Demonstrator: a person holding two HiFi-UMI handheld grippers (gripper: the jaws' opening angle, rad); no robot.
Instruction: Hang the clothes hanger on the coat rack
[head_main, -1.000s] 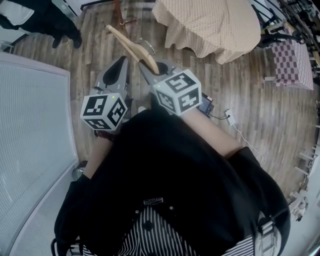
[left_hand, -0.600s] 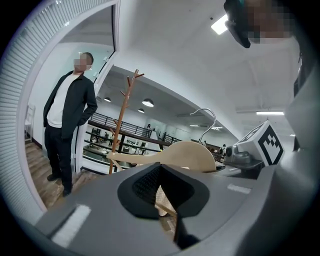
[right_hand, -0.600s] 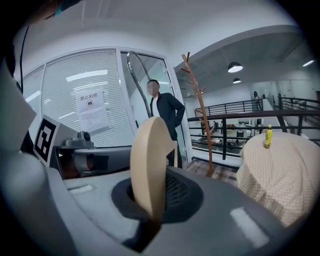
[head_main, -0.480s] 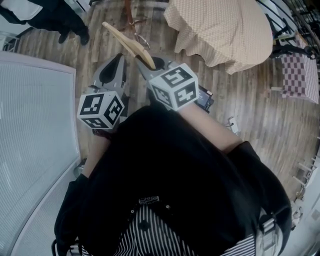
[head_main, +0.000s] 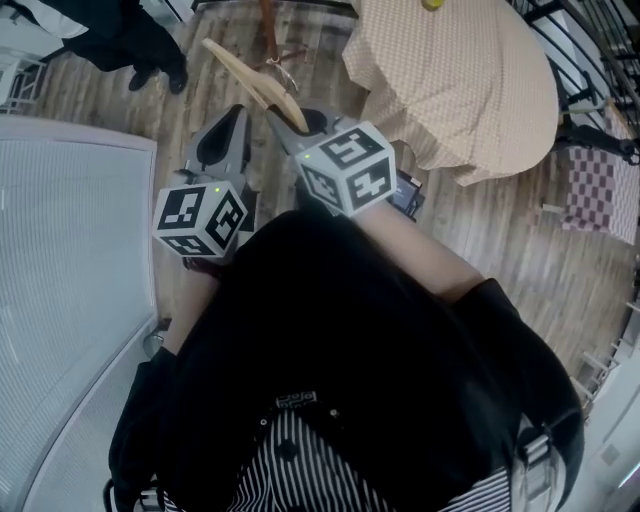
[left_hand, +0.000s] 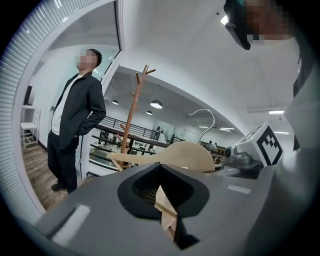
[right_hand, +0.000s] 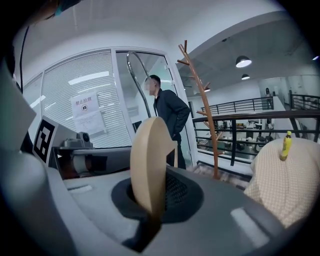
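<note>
A plank floor fills the head view, with a cloth-covered table (head_main: 470, 90) toward its top right corner and a ribbed white panel along its left edge. The right gripper (head_main: 292, 125) is clamped on one tip of the wooden hanger (head_main: 250, 80). The hanger's long axis slants away to the upper left, toward the foot of the coat rack (head_main: 266, 22). The left gripper (head_main: 232, 135) sits just beside it, clear of the wood.

In the left gripper view the jaws look drawn together on nothing. The hanger (left_hand: 180, 156) crosses just beyond them, its wire hook (left_hand: 205, 120) rising, and the rack (left_hand: 131, 117) stands upright behind, near a person (left_hand: 75, 115).

In the right gripper view the hanger (right_hand: 149, 165) stands edge-on, pinched between the jaws. It looks light, stiff and smooth. Held by its tip it could pivot, so a grip nearer the hook's neck would likely be steadier.
</note>
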